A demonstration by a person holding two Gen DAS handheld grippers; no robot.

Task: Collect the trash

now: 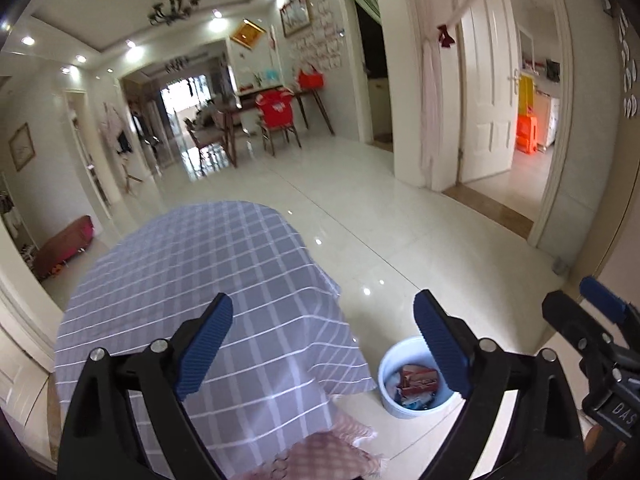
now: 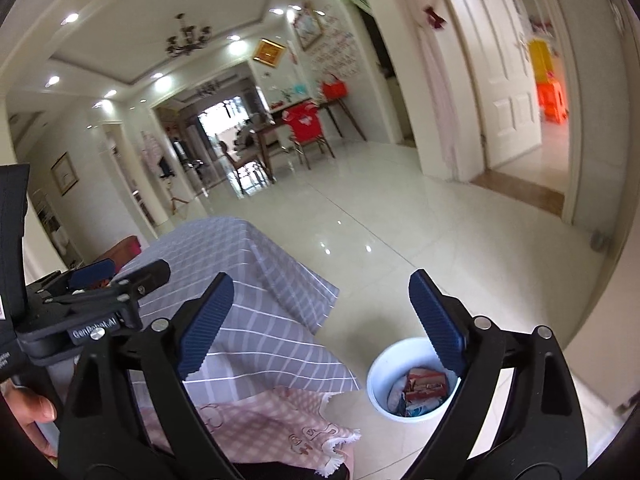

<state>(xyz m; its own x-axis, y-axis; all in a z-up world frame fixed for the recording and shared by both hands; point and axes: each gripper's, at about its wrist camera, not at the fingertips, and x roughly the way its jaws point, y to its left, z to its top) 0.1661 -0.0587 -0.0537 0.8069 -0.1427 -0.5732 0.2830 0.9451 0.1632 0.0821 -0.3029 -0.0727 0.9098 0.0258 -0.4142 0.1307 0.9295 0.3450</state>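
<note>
A white bin (image 1: pixel 390 394) stands on the floor by the table's corner and holds trash: a red wrapper (image 1: pixel 418 382) and other packets. It also shows in the right wrist view (image 2: pixel 380 376), with the red wrapper (image 2: pixel 426 385) inside. My left gripper (image 1: pixel 324 344) is open and empty, held above the table edge and bin. My right gripper (image 2: pixel 320 320) is open and empty, also above the bin. Each gripper shows in the other's view: the right one (image 1: pixel 600 312) at the right edge, the left one (image 2: pixel 116 276) at the left.
A table under a grey checked cloth (image 1: pixel 192 272) fills the lower left, with a pink cloth (image 2: pixel 260 420) beneath it at the near corner. Glossy white floor tiles (image 1: pixel 400 220) stretch ahead. A dining table and red-covered chair (image 1: pixel 276 110) stand far back. Open doorways are at right.
</note>
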